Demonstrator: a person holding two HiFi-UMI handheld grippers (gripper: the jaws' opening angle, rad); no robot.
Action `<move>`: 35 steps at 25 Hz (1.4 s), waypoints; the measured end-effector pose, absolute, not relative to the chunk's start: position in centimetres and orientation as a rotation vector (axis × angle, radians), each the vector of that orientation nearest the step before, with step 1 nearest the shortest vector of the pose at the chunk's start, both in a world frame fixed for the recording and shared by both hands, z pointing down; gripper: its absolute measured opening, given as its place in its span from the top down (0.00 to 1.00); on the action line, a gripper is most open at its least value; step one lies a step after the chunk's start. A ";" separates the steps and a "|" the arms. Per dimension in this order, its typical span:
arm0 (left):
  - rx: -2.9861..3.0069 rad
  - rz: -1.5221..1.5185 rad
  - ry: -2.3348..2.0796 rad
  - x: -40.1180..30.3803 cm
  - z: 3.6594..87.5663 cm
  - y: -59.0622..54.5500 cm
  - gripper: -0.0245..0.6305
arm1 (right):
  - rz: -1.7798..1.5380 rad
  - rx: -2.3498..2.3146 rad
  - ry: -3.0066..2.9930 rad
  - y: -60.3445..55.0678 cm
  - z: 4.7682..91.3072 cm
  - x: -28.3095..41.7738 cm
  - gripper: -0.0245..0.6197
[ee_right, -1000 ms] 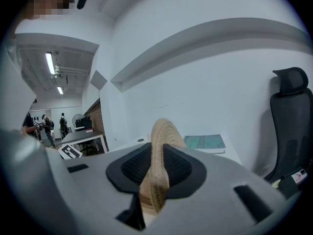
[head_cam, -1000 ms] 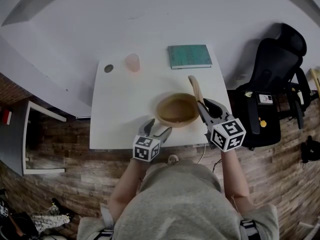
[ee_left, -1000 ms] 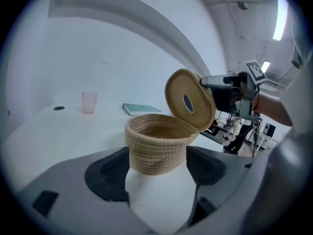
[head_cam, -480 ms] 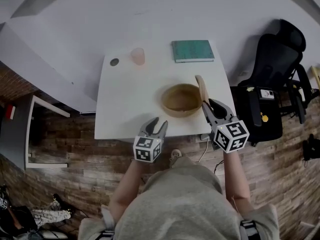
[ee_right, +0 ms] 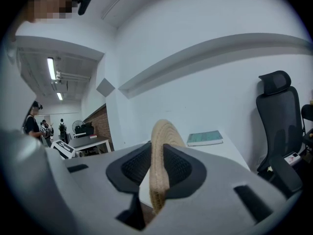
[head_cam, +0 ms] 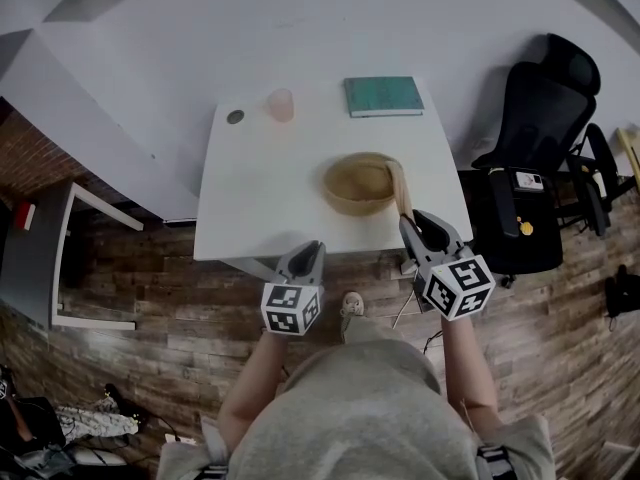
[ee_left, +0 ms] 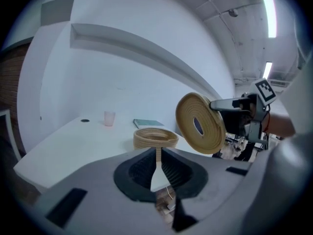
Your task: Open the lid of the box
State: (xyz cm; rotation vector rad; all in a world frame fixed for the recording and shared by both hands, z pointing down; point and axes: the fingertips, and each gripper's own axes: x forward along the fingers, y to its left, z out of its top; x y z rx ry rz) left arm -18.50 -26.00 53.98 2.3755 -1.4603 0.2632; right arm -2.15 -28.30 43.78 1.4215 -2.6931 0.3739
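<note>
A white rectangular table (head_cam: 270, 198) is seen from above, with a black office chair (head_cam: 545, 118) beside its right edge. A round woven straw box (head_cam: 345, 200) is set on the table's right half, its mouth open upward. The round woven lid (head_cam: 400, 188) is held on edge just right of the box and is seen raised clear of it in the left gripper view. Its flat faces are turned left and right, and its edge line runs from the near table edge toward the far side. The right gripper (head_cam: 412, 220) is clamped on the lid's near rim, its jaws kept partly apart by the weave pinched between them. The left gripper (head_cam: 310, 251) is held off the near table edge, over the wooden floor (head_cam: 150, 298). Its jaws have just been closing and are now nearly together, with nothing between them.
</note>
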 end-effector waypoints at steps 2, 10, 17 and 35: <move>2.375 0.237 -1.462 -18.4 53.4 -24.6 0.92 | 0.378 1.414 -2.707 -26.6 43.6 -2.3 0.84; 2.362 0.195 -1.503 -17.9 52.0 -18.0 0.93 | 0.382 1.349 -2.756 -19.4 43.4 -3.1 0.84; 2.347 0.164 -1.527 -17.5 51.1 -12.8 0.93 | 0.364 1.297 -2.785 -13.9 43.2 -3.4 0.84; 2.403 0.110 -1.506 -16.7 49.0 -5.5 0.93 | 0.341 1.275 -2.817 -6.4 42.4 -4.0 0.84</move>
